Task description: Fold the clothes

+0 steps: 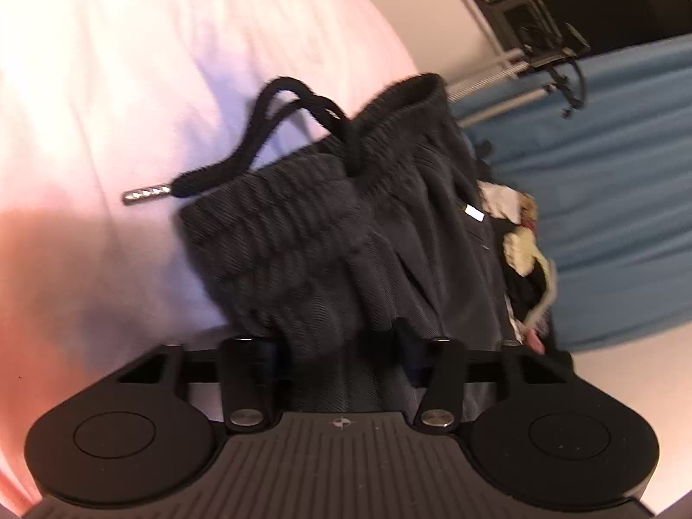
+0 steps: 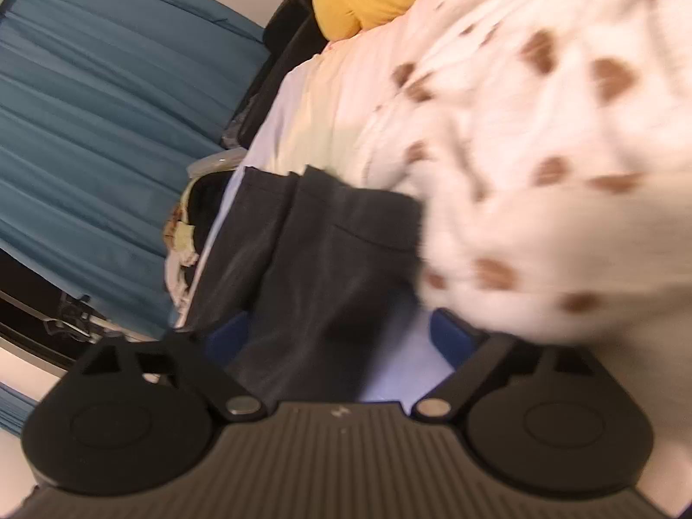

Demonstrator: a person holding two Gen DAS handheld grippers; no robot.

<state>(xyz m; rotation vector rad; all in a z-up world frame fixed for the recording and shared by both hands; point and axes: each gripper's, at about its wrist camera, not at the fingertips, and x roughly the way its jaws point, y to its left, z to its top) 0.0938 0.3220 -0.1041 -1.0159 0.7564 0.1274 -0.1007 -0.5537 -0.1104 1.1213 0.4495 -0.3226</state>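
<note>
On the bed sheet [image 1: 108, 86] | one dark shorts [image 1: 346, 225] | left tongs [image 1: 341, 346] clamped on waistband | right tongs [image 2: 341, 346] apart

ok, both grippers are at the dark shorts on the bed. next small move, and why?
Probably close the right gripper on the hem of the dark shorts. Its blue fingers stand wide with the cloth between them, unpinched, while the left gripper already pinches the waistband end near the drawstring. Both ends need holding before any fold.

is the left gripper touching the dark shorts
Touching: the left wrist view shows the left gripper with its fingers closed in on the dark shorts' bunched fabric.
</note>
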